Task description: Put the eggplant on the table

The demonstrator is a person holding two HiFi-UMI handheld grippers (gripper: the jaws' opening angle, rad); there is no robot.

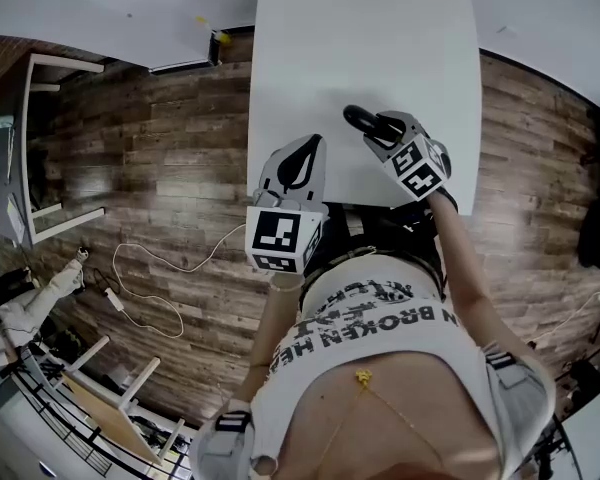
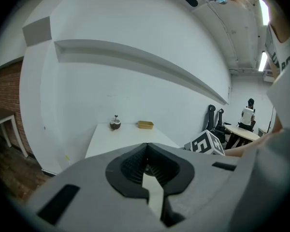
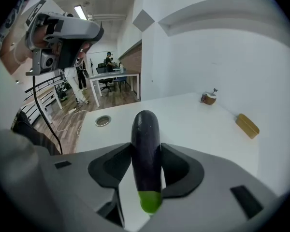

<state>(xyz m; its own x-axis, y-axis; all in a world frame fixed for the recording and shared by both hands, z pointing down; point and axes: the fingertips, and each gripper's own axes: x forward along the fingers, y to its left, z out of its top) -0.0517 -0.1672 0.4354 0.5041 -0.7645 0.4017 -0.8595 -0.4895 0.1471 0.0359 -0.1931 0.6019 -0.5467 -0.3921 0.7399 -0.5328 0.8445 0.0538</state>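
Left gripper (image 1: 310, 144) fingers together; right gripper (image 1: 373, 128) fingers clamping eggplant (image 3: 146, 144).

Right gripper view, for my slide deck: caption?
Right gripper holds a purple eggplant over the white table.

Eggplant (image 3: 146, 158) between hand-held gripper (image 3: 146, 175) jaws

Head view: a wood-plank floor (image 1: 160, 188) with a loose white cable (image 1: 185, 268) lying on it, a white-framed stand (image 1: 50, 148) at the left edge, and pale wooden furniture (image 1: 110, 393) at lower left. Right gripper view: a small brown round vessel (image 3: 209, 98) with a stick rising from it, a tan rectangular block (image 3: 247, 125) well apart to its right, a round metal grommet (image 3: 103, 121) at left, and a far work table (image 3: 117, 75) with people beside it. Left gripper view: a white wall (image 2: 135, 91), a brick wall (image 2: 5, 95) at left and a standing person (image 2: 248, 116) at far right.
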